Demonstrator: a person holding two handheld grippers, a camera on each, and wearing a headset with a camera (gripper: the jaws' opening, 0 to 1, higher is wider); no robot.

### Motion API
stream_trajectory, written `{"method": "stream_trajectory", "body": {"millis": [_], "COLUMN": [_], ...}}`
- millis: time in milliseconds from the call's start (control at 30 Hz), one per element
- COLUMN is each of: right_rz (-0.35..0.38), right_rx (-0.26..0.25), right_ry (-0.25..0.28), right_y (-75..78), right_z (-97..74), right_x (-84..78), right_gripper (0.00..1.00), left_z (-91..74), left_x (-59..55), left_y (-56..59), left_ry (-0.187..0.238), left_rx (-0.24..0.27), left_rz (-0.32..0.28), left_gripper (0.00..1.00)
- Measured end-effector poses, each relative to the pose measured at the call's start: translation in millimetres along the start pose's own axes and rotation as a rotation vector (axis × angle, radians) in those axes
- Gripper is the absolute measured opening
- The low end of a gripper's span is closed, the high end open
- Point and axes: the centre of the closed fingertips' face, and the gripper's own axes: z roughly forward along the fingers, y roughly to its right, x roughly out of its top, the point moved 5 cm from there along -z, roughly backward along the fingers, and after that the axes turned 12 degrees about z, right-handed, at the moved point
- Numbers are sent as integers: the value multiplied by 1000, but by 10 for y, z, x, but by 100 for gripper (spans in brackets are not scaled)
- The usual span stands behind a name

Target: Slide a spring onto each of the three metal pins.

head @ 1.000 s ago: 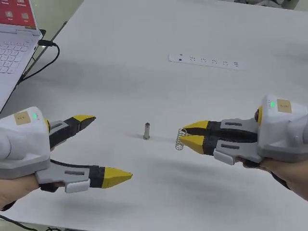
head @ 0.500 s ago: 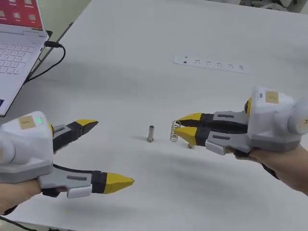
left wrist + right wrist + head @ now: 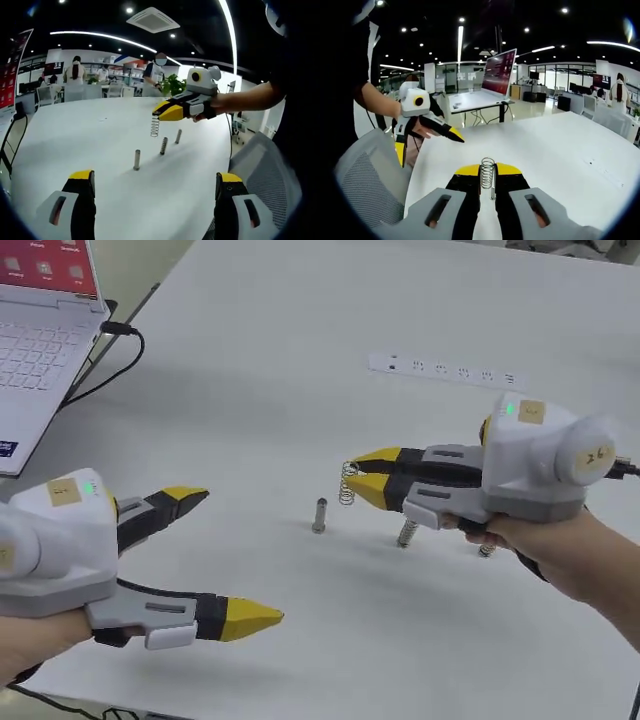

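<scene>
The loose spring (image 3: 347, 483) hangs pinched between the yellow tips of the right gripper (image 3: 365, 472). It is lifted off the table (image 3: 250, 390) and sits just up and to the right of the bare pin (image 3: 319, 515), not touching it. That pin stands upright on its own.

I count three pins in all: the bare one, a first sprung pin (image 3: 407, 532) under the right gripper's body, and a second sprung pin (image 3: 487, 550) further right. Each of those two already wears a coil. That makes three springs as well, two seated and one in the jaws.

The right gripper is clamped on the spring. The left gripper (image 3: 235, 555) is spread wide with nothing between its tips, low at the near left and well apart from the pins. Further out lie one white power strip (image 3: 447, 370) at the far side and one laptop (image 3: 30, 350) at the left edge, with a black cable (image 3: 118, 330) plugged in.

Compared with a second ago, the spring has come up from table height and closed in on the bare pin from the right. The two sprung pins, hidden behind the gripper then, are now uncovered. The left gripper has stayed open in about the same place.
</scene>
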Motion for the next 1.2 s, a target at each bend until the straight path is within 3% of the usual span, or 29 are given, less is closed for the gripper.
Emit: {"method": "stream_trajectory", "body": {"millis": [167,567,1200], "right_rz": [8,41,80], "right_rx": [-11,-37,-53], "right_ry": [9,-27,-55], "right_y": [69,153,208], "right_z": [112,306,398], "right_x": [25,-120,-278], "right_gripper": [7,7,7], "left_z": [-5,-76,-131], "left_x": [-19,-60,-144], "left_y": [10,-41,-61], "left_ry": [-1,-6,-14], "left_rx": [2,30,43], "left_rz": [-4,-9,-26], "left_gripper": [98,98,98]}}
